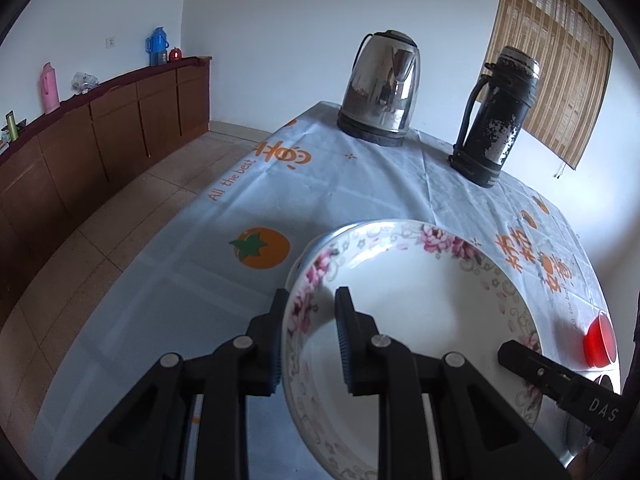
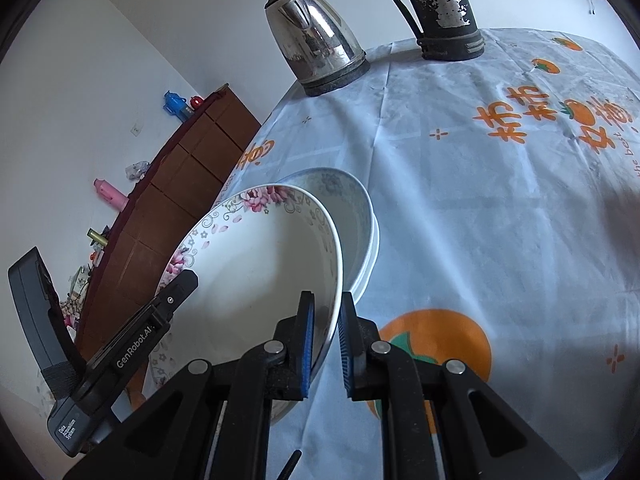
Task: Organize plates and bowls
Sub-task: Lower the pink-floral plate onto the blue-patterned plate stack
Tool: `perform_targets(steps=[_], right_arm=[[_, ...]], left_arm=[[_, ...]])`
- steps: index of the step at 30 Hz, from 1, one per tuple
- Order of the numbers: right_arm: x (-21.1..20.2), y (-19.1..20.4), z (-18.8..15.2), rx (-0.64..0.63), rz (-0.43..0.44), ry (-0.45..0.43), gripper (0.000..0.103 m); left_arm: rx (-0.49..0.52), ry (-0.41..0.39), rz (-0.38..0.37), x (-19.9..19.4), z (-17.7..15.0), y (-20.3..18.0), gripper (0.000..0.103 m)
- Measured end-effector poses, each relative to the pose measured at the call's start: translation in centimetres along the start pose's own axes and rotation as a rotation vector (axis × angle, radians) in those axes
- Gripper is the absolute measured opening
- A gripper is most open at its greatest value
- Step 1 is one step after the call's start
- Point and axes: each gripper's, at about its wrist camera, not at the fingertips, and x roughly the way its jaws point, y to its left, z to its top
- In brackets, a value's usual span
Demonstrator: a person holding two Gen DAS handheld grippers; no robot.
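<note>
A deep white plate with pink flowers [image 1: 400, 320] [image 2: 256, 264] hangs tilted over the table, held at both sides. My left gripper [image 1: 311, 300] is shut on its left rim. My right gripper [image 2: 326, 300] is shut on the opposite rim. Each gripper shows in the other's view: the right one [image 1: 516, 356] at the plate's far edge, the left one [image 2: 188, 280] likewise. Just beyond and below the flowered plate, a white bowl with a faint blue-grey pattern [image 2: 356, 216] rests on another white dish on the tablecloth.
A steel kettle [image 1: 380, 92] [image 2: 316, 48] and a worn black thermos [image 1: 496, 120] [image 2: 440, 8] stand at the table's far end. A red cup [image 1: 598, 340] sits near the right edge. The persimmon-print cloth [image 2: 480, 208] covers the table. A brown sideboard [image 1: 100, 128] lines the left wall.
</note>
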Motion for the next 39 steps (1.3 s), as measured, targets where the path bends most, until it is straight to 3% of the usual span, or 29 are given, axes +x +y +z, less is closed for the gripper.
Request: perform_targets(steps=[10, 25, 39], right_arm=[[1.6, -0.1, 2.1, 0.007, -0.006, -0.019, 0.013], [3.6, 0.4, 2.0, -0.06, -0.093, -0.06, 0.013], [3.9, 0.9, 1.3, -0.086, -0.162, -0.195, 0.015]], left_arm=[[-0.019, -0.003, 0.01, 2.2, 2.1, 0.0, 0.02], [-0.019, 0.02, 0.04, 4.7, 1.6, 0.1, 0.023], [0.041, 0.022, 0.087, 5.3, 1.1, -0.5, 0.022]])
